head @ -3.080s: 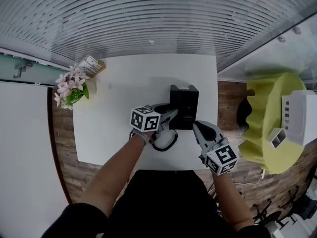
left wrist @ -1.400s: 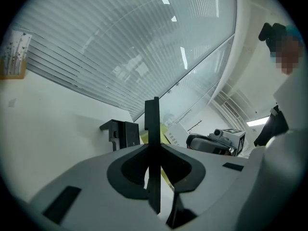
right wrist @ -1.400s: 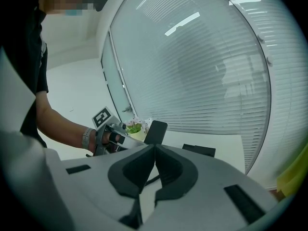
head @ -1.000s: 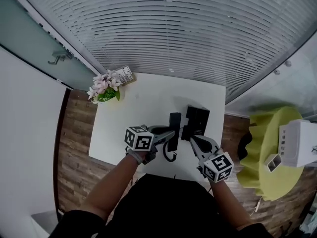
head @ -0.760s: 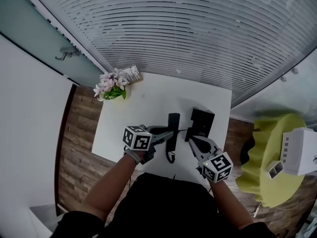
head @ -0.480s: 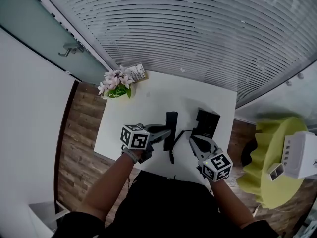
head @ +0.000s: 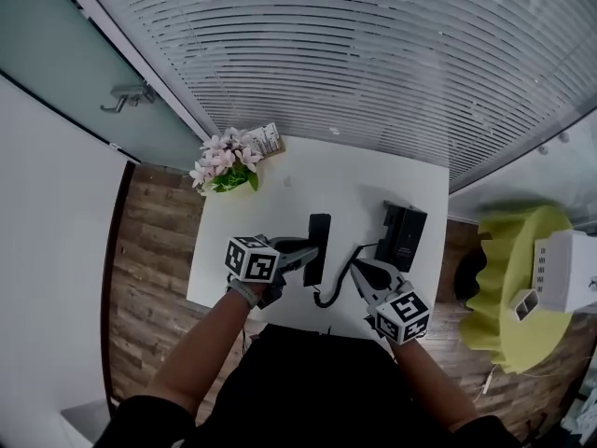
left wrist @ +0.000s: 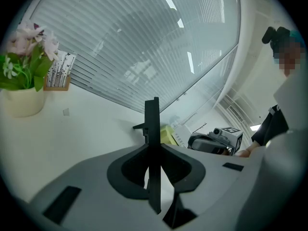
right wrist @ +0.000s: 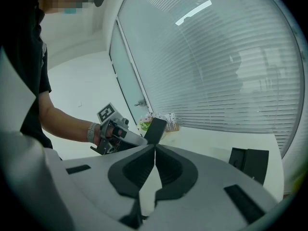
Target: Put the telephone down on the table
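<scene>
My left gripper (head: 311, 254) is shut on the black telephone handset (head: 318, 246) and holds it over the middle of the white table (head: 280, 203). In the left gripper view the handset (left wrist: 153, 138) stands edge-on between the jaws. A coiled cord (head: 334, 286) runs from it toward the black phone base (head: 404, 234) at the table's right edge. My right gripper (head: 358, 271) hovers near the table's front, jaws shut with nothing in them. In the right gripper view the handset (right wrist: 155, 128) tilts beyond the jaws, and the base (right wrist: 249, 161) lies at the right.
A pot of pink flowers (head: 227, 164) and a small printed box (head: 267, 139) stand at the table's far left corner. A yellow-green seat (head: 516, 283) with a white box (head: 562, 269) sits off to the right on the wooden floor. Window blinds run behind the table.
The handset has moved left, away from the phone base, in my left gripper's hold. The cord has stretched out. The head view has swung, so the table sits at a different angle.
</scene>
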A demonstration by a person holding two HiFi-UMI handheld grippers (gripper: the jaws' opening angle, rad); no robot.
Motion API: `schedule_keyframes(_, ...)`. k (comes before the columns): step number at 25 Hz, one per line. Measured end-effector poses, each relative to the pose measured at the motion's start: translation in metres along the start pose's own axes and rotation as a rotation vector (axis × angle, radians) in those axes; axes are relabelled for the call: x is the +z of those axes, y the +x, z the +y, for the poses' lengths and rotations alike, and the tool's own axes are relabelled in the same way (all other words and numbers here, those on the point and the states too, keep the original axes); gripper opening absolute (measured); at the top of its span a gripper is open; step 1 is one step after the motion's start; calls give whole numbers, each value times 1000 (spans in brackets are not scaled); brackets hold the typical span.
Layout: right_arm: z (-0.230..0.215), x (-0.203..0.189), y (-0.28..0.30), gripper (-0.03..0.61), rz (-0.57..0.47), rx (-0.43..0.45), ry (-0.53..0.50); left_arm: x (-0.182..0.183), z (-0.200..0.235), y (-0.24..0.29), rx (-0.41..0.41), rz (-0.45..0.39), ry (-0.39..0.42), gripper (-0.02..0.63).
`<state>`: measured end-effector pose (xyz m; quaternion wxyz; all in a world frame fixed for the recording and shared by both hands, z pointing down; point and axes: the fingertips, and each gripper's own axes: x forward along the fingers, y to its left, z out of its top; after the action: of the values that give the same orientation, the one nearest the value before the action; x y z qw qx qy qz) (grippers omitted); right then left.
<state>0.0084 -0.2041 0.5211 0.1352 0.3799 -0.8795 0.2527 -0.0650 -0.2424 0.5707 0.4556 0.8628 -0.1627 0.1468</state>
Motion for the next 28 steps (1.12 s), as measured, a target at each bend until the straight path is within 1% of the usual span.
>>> schedule_keyframes(3, 9, 2, 10, 23, -10, -23, 9, -10, 14, -11, -6, 28, -13, 78)
schedule_keyframes(9, 26, 1, 32, 23, -26, -46, 24, -14, 32, -35, 1, 49, -1, 78)
schedule_keyframes(13, 42, 0, 48, 23, -24, -45, 16, -22, 47, -52, 4, 51, -23, 78)
schedule_keyframes(20, 63, -5, 79, 23, -21, -50, 31, -36, 85, -76, 50, 69, -67, 78)
schedule_keyframes(25, 75, -12, 100, 23, -1, -40, 33, -52, 119, -89, 89, 104, -104, 78)
schedule_keyframes(28, 78, -17, 111, 23, 9, -40, 41, -57, 134, -96, 107, 113, -112, 78)
